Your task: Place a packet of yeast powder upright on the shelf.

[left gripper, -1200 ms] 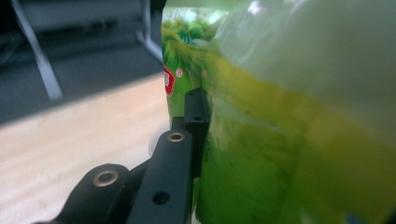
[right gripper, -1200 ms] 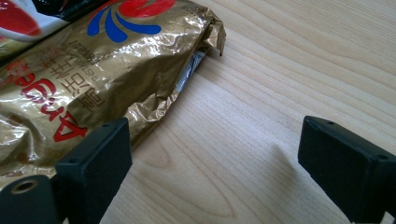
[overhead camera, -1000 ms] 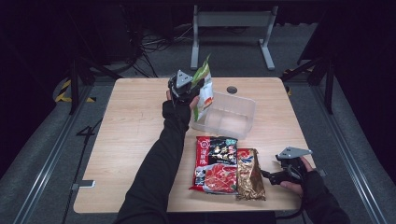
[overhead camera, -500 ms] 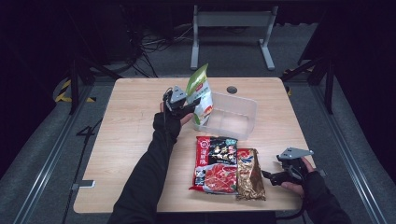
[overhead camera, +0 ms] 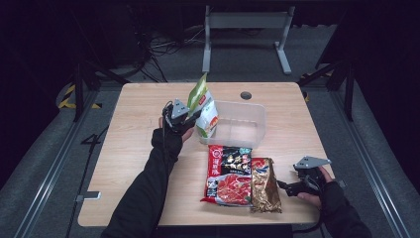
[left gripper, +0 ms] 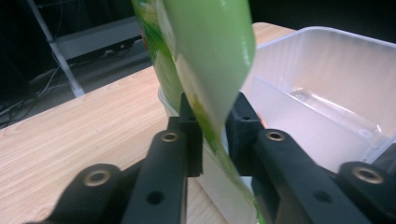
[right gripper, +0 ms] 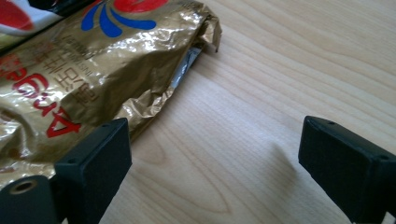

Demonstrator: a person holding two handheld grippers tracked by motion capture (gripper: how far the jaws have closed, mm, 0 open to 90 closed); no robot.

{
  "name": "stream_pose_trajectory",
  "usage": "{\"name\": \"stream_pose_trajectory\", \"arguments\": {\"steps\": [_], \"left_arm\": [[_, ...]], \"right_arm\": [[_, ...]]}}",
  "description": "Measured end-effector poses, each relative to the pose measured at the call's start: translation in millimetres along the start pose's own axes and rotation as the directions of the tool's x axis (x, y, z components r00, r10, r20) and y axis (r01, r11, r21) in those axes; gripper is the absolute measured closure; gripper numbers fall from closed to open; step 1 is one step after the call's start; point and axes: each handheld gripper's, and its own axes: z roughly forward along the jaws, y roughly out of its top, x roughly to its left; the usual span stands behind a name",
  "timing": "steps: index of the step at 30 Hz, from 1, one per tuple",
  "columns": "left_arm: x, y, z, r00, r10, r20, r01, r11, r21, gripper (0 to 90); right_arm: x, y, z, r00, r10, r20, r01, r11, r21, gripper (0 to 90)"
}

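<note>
A: Where is the green and white plastic snack bag [overhead camera: 203,110] now?

B: It stands almost upright at the left end of the clear plastic rectangular container [overhead camera: 237,124], which sits near the middle of the far half of the light wooden desk [overhead camera: 129,163]. The bag leans a little, and its top is above the container rim. In the left gripper view the bag [left gripper: 205,70] rises just in front of the container wall [left gripper: 327,93], at its near left corner.

A: And what holds it?

B: The left gripper [overhead camera: 190,121] grasps it. Its two black jaws press on the thin film of the bag from both sides, low on the bag. The jaws have just been closing a little, with the bag between them. The grey three-cornered plate is on top of this gripper, and the hand in the dark sleeve comes from the near edge of the desk.

A: What about the other tongs?

B: The right gripper [overhead camera: 289,187] is near the right part of the near edge, and it is released. Its jaws stand wide apart, with only bare wood between them [right gripper: 215,154]. The crumpled gold foil packet [right gripper: 88,74] lies just beside one jaw; I cannot tell whether they touch.

A: What else lies on the desk?

B: A flat red packet with food pictures [overhead camera: 229,173] lies near the near edge, in front of the container. The gold packet [overhead camera: 264,184] lies beside it on its right, touching it.
</note>
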Motion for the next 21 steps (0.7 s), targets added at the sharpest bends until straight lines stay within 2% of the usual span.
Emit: {"name": "stream_pose_trajectory", "arguments": {"steps": [5, 7, 10, 12, 13, 14, 15, 18, 20, 21], "left_arm": [[-3.3, -0.4, -8.1, 0.9996, 0.029, 0.001, -0.029, 0.9994, 0.019, 80.4], [-4.0, -0.5, -10.6, 0.9993, 0.035, -0.011, -0.035, 0.999, 0.027, 79.0], [-3.4, -1.3, -13.9, 0.9998, 0.019, 0.002, -0.019, 0.9996, 0.02, 76.7], [-2.8, -1.8, -17.5, 0.9995, 0.012, 0.031, -0.012, 0.9999, 0.003, 69.5], [-3.1, -1.9, -19.9, 0.9994, 0.002, 0.034, -0.002, 1.0, 0.002, 60.3], [-3.0, -2.2, -22.9, 0.9987, 0.001, 0.05, -0.001, 1.0, -0.001, 55.8], [-3.0, -2.9, -25.4, 0.9979, 0.004, 0.065, -0.004, 1.0, -0.002, 57.1], [-3.7, -6.9, -38.6, 0.9958, 0.018, 0.09, -0.018, 0.9998, 0.005, 48.2], [-4.4, -9.9, -49.1, 0.9967, -0.016, 0.08, 0.016, 0.9999, 0.006, 32.4], [-3.8, -10.9, -53.0, 0.9957, -0.018, 0.091, 0.018, 0.9998, 0.004, 28.6]], "right_arm": [[-2.2, 0.9, 0.2, 0.9999, 0.008, 0.006, -0.008, 1.0, -0.005, 10.2], [-2.0, 1.0, 0.4, 1.0, 0.005, 0.007, -0.005, 1.0, -0.002, 10.2], [-2.7, 1.1, 0.4, 0.9999, 0.004, 0.016, -0.004, 1.0, 0.0, 10.2], [-3.3, 1.1, -0.4, 0.9998, 0.009, 0.017, -0.009, 1.0, -0.004, 10.2], [-3.7, 1.0, -1.1, 0.9998, 0.006, 0.018, -0.006, 1.0, -0.005, 10.2], [-3.8, 1.0, -1.5, 0.9998, 0.005, 0.021, -0.005, 1.0, -0.005, 10.2], [-3.9, 1.0, -1.9, 0.9997, 0.002, 0.025, -0.002, 1.0, -0.003, 10.2], [-4.4, 1.4, -3.2, 0.9997, 0.001, 0.026, 0.0, 0.9999, -0.011, 10.3], [-4.3, 2.2, -4.9, 0.9998, 0.004, 0.02, -0.003, 0.9997, -0.023, 10.3], [-4.1, 2.9, -5.4, 0.9998, 0.0, 0.021, 0.0, 0.9997, -0.024, 10.4]]}}
